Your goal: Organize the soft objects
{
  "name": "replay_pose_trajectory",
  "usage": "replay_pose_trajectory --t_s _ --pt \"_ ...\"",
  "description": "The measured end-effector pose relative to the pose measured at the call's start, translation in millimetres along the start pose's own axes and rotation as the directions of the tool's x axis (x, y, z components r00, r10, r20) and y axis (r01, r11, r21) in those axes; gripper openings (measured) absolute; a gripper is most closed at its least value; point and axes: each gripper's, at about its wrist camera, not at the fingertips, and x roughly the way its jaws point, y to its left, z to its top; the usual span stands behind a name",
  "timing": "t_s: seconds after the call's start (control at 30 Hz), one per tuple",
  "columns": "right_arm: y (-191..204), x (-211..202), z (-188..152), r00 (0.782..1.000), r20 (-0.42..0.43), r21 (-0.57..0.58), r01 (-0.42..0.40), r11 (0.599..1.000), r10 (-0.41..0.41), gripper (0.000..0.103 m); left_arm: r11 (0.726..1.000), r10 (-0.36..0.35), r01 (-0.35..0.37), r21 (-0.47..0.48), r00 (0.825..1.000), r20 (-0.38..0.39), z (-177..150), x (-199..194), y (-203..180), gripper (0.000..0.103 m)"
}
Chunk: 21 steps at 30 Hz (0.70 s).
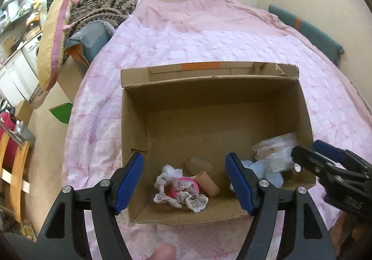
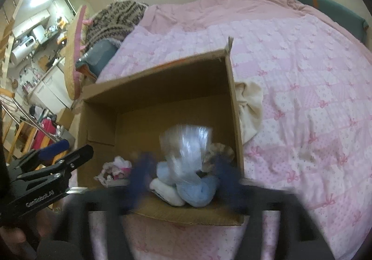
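An open cardboard box stands on the pink quilt. In its near left corner lies a small doll in lace and pink, with my left gripper open just above it, touching nothing. A light-blue soft toy and a clear plastic bag with something soft inside lie in the near right corner. My right gripper is blurred. Its fingers stand wide apart on either side of that pile, and the pads do not press on it. The doll shows to the left.
A cream cloth lies on the quilt against the box's right wall. A pillow and a knitted blanket are piled at the far left. A teal cushion leans on the wall at right. Floor, a chair and a red case are at left.
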Motion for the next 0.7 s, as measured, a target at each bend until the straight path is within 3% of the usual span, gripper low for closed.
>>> replay_pose_trajectory --t_s 0.1,0.2,0.33,0.5,0.57,0.7 --pt "7 -14 1 0.998 0.06 -0.042 0.001 0.999 0.002 0.086 1.0 -0.007 0.007 -0.017 1.0 0.014 0 -5 7 0.072" --pt "13 -33 1 0.991 0.134 -0.05 0.001 0.999 0.006 0.103 0.999 0.033 -0.033 -0.007 0.998 0.049 -1 -12 11 0.086" --pt "28 -61 7 0.979 0.205 -0.063 -0.004 0.998 0.017 0.103 1.0 0.01 -0.007 -0.029 0.995 0.1 -1 -28 21 0.096" --pt "37 -80 3 0.973 0.231 -0.045 0.0 0.999 0.01 0.103 0.999 -0.023 0.031 -0.042 0.985 0.17 -4 -53 34 0.103" --pt "37 -84 -2 0.975 0.223 -0.034 0.006 0.999 0.002 0.103 0.999 -0.027 0.034 -0.026 0.976 0.218 -9 -64 36 0.103" --pt "42 -90 -13 0.976 0.218 -0.043 0.024 0.999 -0.014 0.103 0.999 -0.035 0.039 -0.014 0.976 0.216 -21 -78 43 0.103"
